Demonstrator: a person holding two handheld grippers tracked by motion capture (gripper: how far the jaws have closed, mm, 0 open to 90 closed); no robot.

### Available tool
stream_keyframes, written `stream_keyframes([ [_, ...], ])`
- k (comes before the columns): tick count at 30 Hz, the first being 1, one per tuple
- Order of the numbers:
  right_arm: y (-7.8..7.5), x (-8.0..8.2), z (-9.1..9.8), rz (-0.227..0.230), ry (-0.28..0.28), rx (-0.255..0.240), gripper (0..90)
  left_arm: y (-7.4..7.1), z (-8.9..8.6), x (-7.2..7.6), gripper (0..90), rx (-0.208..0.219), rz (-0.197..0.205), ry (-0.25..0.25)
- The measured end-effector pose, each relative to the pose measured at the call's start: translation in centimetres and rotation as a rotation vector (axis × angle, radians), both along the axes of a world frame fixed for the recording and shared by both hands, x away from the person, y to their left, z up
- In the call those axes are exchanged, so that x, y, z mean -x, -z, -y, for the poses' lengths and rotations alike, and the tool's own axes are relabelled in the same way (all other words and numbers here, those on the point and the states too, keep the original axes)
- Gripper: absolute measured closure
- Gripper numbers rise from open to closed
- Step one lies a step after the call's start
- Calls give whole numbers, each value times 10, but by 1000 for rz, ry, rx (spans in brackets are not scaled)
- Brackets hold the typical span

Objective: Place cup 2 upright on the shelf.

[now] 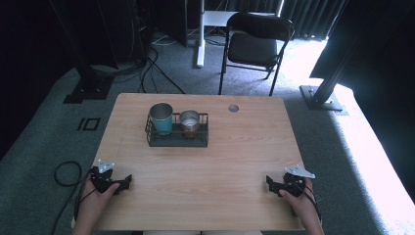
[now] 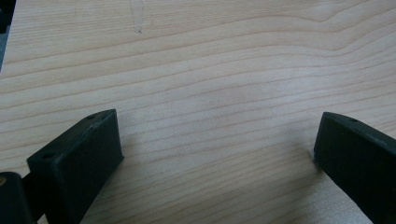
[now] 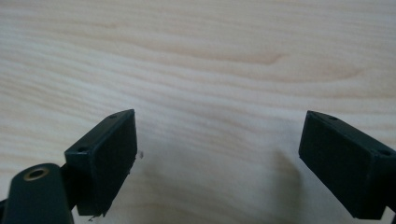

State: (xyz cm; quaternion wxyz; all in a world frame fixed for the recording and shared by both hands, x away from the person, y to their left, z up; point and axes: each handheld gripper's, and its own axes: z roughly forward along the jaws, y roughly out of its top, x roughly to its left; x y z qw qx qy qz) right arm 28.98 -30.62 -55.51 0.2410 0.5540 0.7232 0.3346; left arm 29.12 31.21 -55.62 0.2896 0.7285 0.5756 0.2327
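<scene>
On the wooden bench [image 1: 235, 147] a dark wire basket [image 1: 177, 137] sits toward the far side, left of centre, holding a teal cup [image 1: 161, 117] at its left end and a steel cup [image 1: 189, 120] just beside it on the right, both upright. A small round grommet [image 1: 233, 108] is set in the bench near the far edge, right of the basket. The left tool [image 1: 128, 180] rests at the near left corner, held by the left hand [image 1: 93, 203]; in the left gripper view its jaws stand wide apart over bare wood, released and holding nothing. The right tool [image 1: 268, 182] lies at the near right corner in the right hand [image 1: 304, 203]; the right gripper view likewise shows its jaws spread wide over bare wood, released and empty. Both tools are well apart from the basket. Beyond the bench a black folding chair [image 1: 254, 44] stands on grey carpet [image 1: 39, 142].
</scene>
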Motion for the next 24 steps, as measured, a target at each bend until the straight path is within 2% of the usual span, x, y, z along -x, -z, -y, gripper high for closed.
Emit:
stream_keyframes([
  [1,0,1,0,-1,5,9,112,0,0,0,17,0,0,0],
  [3,1,3,1,-10,19,-9,112,0,0,0,18,0,0,0],
  [7,2,6,3,-17,36,-6,112,0,0,0,17,0,0,0],
  [12,3,10,3,-34,27,-5,113,0,0,0,17,0,0,0],
  [13,3,12,3,-36,30,9,113,0,0,0,17,0,0,0],
  [24,3,12,3,-37,32,21,113,0,0,0,17,0,0,0],
])
